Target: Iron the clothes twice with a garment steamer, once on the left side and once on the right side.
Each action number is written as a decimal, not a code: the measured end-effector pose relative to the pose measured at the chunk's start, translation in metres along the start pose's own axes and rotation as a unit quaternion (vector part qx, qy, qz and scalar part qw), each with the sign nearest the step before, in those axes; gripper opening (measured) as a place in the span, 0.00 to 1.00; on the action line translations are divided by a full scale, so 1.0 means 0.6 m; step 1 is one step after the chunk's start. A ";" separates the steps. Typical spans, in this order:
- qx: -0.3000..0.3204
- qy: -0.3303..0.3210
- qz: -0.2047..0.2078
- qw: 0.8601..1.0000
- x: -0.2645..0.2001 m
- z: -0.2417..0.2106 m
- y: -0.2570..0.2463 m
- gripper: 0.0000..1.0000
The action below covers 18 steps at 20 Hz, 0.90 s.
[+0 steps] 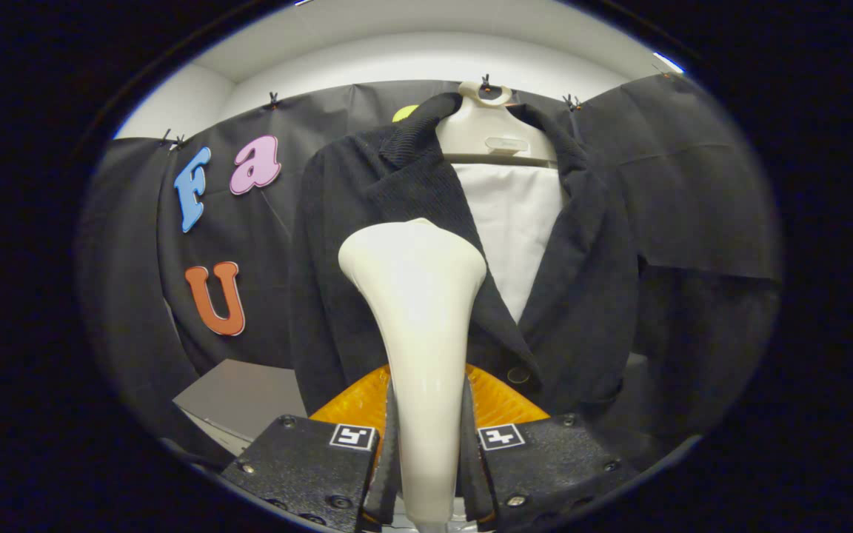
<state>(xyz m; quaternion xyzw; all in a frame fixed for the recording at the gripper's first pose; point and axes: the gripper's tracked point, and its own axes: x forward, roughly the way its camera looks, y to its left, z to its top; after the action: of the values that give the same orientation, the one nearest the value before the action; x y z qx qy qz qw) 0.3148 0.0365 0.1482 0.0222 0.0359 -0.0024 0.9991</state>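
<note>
Fingers (426, 451) clamping steamer (415, 296), against jacket (582, 296)

The carrying element is a pale hanger (487, 133) mounted high against the booth wall, with a horizontal bar across its lower edge. A dark jacket (582, 296) hangs directly on it, collar wrapped around the hanger neck and front open over a white panel (515, 222). A grey flat surface (241, 392) lies below and to the jacket's left; nothing is seen resting on its visible part. The gripper (426, 444) carries the garment steamer (415, 311), both fingers pressed against its handle.
</note>
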 end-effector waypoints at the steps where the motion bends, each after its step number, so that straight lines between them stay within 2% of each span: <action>1: 0.002 0.003 0.000 1.000 -0.001 -0.009 -0.003 0.37; 11: 0.002 0.036 0.009 0.999 -0.003 -0.117 -0.025 0.37; 18: 0.015 0.087 0.005 0.996 0.008 -0.219 -0.054 0.37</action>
<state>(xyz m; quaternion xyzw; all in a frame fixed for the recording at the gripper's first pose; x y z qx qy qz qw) 0.3099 0.0103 0.0153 0.0374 0.1220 0.0038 0.9918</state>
